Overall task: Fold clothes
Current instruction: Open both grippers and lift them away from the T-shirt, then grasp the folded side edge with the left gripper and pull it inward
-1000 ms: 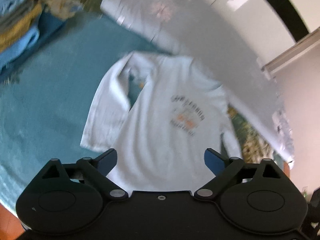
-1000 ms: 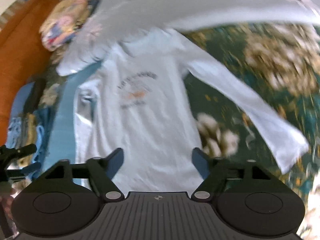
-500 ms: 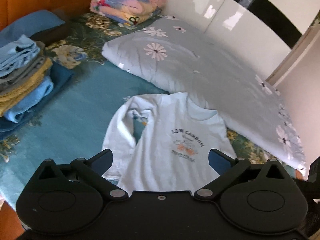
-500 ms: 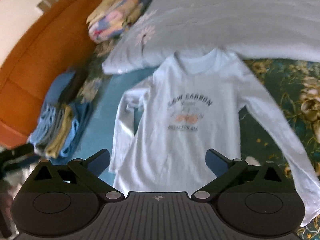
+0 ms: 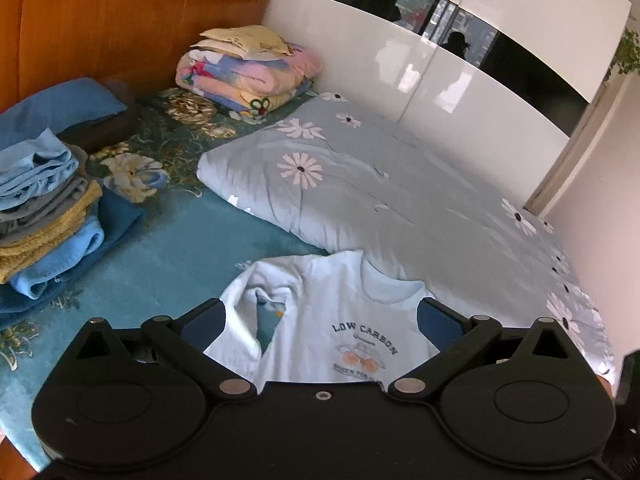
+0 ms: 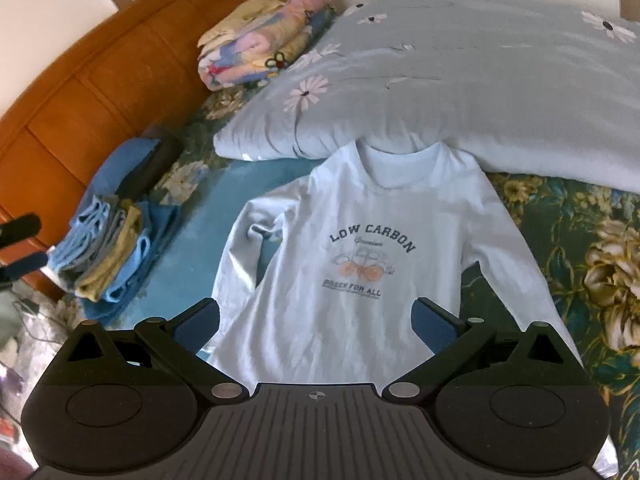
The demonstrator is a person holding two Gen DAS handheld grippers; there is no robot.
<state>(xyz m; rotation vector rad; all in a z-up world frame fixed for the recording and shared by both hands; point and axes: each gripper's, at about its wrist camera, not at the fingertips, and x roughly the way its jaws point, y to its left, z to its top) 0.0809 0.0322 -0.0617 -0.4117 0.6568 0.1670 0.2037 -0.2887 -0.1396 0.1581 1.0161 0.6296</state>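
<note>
A pale blue long-sleeved shirt (image 6: 352,248) with "LOW CARBON" print lies flat, front up, on the bed, collar toward the grey quilt. Its left sleeve is bent back along the body; its right sleeve (image 6: 516,264) stretches out over the flowered sheet. In the left wrist view only the upper part of the shirt (image 5: 340,308) shows. My left gripper (image 5: 320,326) hangs open above the shirt's chest, holding nothing. My right gripper (image 6: 314,322) is open too, raised above the shirt's lower half.
A grey daisy-print quilt (image 5: 380,200) lies beyond the collar. A stack of folded clothes (image 5: 44,204) sits at the left on a teal blanket (image 5: 172,248). Folded colourful blankets (image 5: 244,76) rest by the wooden headboard (image 5: 120,20). A white wardrobe (image 5: 460,80) stands behind.
Both grippers have pulled back and tilted up, so the shirt sits lower in each view and more of the headboard and wardrobe shows. The shirt itself lies unchanged.
</note>
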